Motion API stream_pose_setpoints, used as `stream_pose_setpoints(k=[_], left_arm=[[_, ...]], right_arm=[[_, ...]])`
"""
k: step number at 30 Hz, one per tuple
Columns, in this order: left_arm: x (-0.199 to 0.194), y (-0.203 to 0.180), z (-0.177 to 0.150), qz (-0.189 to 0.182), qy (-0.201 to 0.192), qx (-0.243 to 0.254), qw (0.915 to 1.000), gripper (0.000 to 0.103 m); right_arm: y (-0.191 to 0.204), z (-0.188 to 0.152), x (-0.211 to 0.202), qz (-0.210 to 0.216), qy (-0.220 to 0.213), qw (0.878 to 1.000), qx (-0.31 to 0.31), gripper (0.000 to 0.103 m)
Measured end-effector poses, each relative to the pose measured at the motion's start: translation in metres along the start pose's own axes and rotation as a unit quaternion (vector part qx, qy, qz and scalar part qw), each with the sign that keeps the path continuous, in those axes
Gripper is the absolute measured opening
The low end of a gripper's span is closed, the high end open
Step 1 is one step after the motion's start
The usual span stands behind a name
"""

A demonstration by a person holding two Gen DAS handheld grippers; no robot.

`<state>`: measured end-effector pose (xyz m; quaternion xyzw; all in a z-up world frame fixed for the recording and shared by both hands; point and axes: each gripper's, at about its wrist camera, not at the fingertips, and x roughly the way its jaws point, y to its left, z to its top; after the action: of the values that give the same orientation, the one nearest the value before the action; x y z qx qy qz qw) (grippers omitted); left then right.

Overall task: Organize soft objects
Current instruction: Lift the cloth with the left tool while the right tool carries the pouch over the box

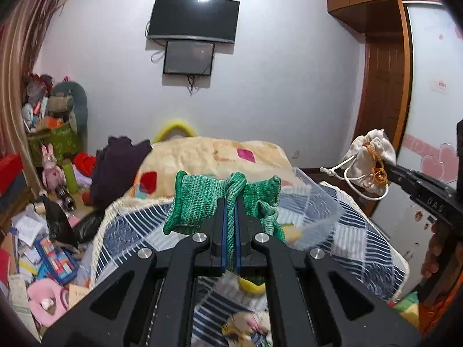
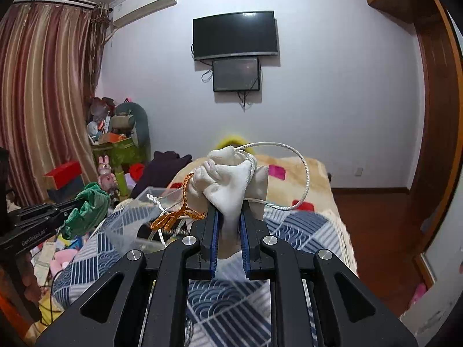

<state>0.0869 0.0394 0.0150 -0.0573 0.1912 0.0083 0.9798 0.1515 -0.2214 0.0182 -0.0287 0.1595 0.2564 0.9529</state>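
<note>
Above the bed (image 1: 361, 231): both things held up in the air.
Left tool (image 1: 230, 202): clamped on green knit glove (image 1: 196, 199).
Right tool (image 2: 228, 217): clamped on white drawstring pouch (image 2: 228, 182).
Clear bin (image 1: 318, 214): just below; lower slowly, watch the loose cord (image 2: 301, 173).

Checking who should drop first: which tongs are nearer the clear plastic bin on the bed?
Left. The left tongs, shut on the green glove, hang right over the clear plastic bin; the right tongs, holding the white drawstring pouch, sit off to its right.
</note>
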Motion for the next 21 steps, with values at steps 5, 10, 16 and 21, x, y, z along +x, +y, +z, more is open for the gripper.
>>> stream_pose_setpoints(k=[5,10,16,21], left_arm=[[0.019,-0.001,0.006,0.0,0.004,0.0,1.0,0.003],[0.041,-0.001,0.004,0.004,0.017,0.005,0.9998,0.003],[0.069,-0.002,-0.003,0.003,0.048,0.01,0.9988,0.003],[0.088,-0.006,-0.011,0.002,0.073,0.014,0.9972,0.003]], right_arm=[[0.005,0.01,0.012,-0.008,-0.004,1.0,-0.012,0.012],[0.011,0.01,0.028,-0.013,0.006,1.0,-0.024,0.012],[0.013,0.0,0.053,-0.015,0.031,0.999,-0.033,0.012],[0.014,-0.012,0.079,-0.019,0.07,0.996,-0.043,0.012]])
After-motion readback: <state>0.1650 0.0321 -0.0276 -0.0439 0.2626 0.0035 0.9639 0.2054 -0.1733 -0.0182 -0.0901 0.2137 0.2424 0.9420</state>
